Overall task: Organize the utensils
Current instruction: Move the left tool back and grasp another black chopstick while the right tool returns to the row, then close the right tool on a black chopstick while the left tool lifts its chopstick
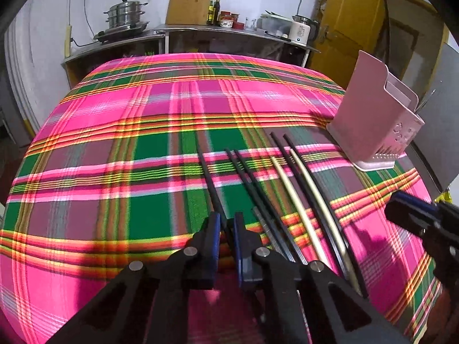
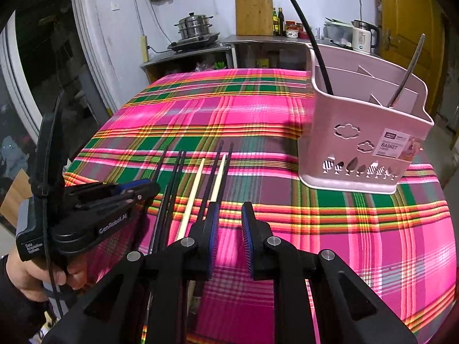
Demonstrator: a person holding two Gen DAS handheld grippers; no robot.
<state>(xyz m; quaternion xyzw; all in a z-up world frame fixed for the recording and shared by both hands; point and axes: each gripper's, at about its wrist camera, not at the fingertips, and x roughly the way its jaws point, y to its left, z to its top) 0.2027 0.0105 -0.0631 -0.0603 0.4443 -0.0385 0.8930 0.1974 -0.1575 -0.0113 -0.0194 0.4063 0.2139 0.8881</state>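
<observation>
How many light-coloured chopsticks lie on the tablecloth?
2. One light chopstick lies nearer the left tongs, the other light chopstick nearer the pink basket, both among black chopsticks on the cloth. None seems hidden.

the tablecloth (image 1: 143,143) is a loud plaid — hot pink and green blocks crossed by yellow, orange and white stripes. at lower centre lie black chopsticks (image 1: 246,177) and two cream chopsticks (image 1: 289,183). the basket (image 2: 361,132) at right is pale pink with cloud and tree cutouts — and a white label. both grippers (image 2: 229,229) are black with blue pads (image 2: 213,243).
</observation>
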